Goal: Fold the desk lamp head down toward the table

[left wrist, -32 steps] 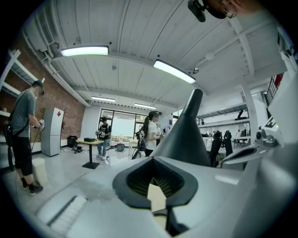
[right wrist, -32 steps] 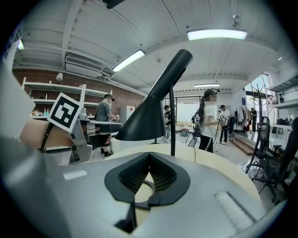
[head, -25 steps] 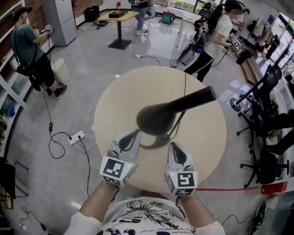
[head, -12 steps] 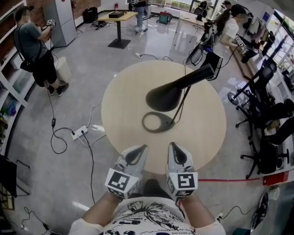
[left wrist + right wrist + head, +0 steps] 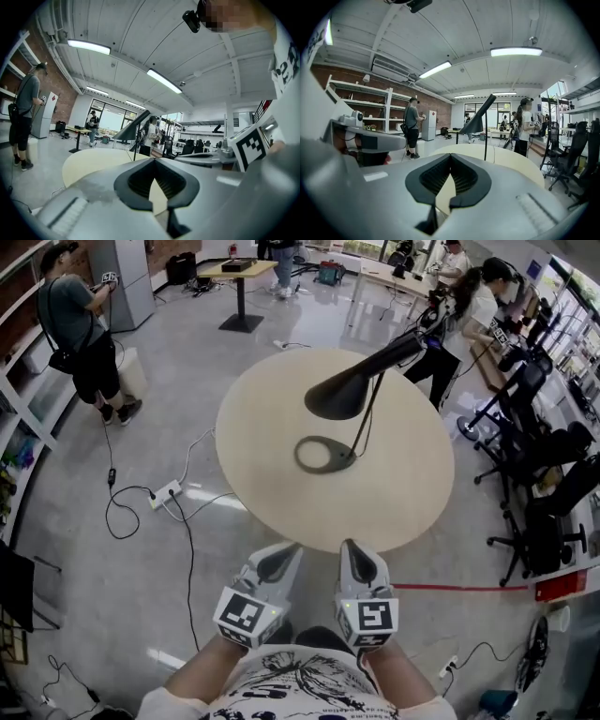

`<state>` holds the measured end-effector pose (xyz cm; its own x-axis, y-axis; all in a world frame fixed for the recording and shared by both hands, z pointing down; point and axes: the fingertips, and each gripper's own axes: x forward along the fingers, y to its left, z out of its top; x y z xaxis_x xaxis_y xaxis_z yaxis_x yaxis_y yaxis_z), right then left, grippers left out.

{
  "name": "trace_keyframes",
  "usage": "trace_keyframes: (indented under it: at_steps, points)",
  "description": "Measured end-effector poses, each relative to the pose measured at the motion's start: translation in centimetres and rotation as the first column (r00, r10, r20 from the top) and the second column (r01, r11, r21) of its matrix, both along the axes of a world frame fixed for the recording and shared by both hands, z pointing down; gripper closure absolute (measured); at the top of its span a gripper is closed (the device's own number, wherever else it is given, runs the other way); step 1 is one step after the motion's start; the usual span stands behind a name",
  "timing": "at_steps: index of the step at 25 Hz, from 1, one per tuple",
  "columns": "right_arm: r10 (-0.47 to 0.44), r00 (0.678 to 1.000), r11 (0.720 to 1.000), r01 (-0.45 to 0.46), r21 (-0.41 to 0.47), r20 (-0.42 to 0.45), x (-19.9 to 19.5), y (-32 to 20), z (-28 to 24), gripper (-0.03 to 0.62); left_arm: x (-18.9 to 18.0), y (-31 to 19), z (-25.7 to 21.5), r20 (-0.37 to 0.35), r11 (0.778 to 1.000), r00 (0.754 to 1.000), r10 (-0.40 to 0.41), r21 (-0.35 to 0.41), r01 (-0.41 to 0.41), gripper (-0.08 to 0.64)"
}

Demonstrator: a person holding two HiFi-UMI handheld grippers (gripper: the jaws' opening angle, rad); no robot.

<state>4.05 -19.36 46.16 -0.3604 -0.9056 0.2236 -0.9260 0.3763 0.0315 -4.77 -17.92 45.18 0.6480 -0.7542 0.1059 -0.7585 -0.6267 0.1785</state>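
Lamp head [image 5: 339, 395]: judged light, stiff-hinged; best gripped at the shade's neck.
Base [image 5: 323, 455]: may tip; to be steadied.
Left gripper [image 5: 284, 551], right gripper [image 5: 352, 549]: clenched on nothing.

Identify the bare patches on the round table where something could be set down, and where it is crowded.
Bare: the broad left part of the round beige table, between its rim and the black desk lamp's ring base; also the near strip before that base. Crowded: around that base and beneath the black lamp head.
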Motion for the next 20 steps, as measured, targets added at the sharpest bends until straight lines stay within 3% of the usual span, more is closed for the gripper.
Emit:
trace_keyframes:
  at_steps: [7,12,20]
  points:
    - [-0.028,0.999,1.0,0.028,0.003,0.016,2.2,6.4,0.7,0.583,2.3,6.6,0.9,0.013,0.999,0.999,-0.031,0.02,0.031,0.557]
    - [-0.062,0.998,0.997,0.062,-0.052,0.008,4.0,13.0,2.4,0.583,5.4,13.8,2.9,0.014,0.997,0.998,-0.06,-0.038,0.061,0.557]
    - [-0.126,0.992,0.992,0.126,-0.014,-0.008,6.1,22.6,1.5,0.583,8.2,23.3,2.4,-0.006,0.993,0.994,-0.112,-0.032,0.112,0.557]
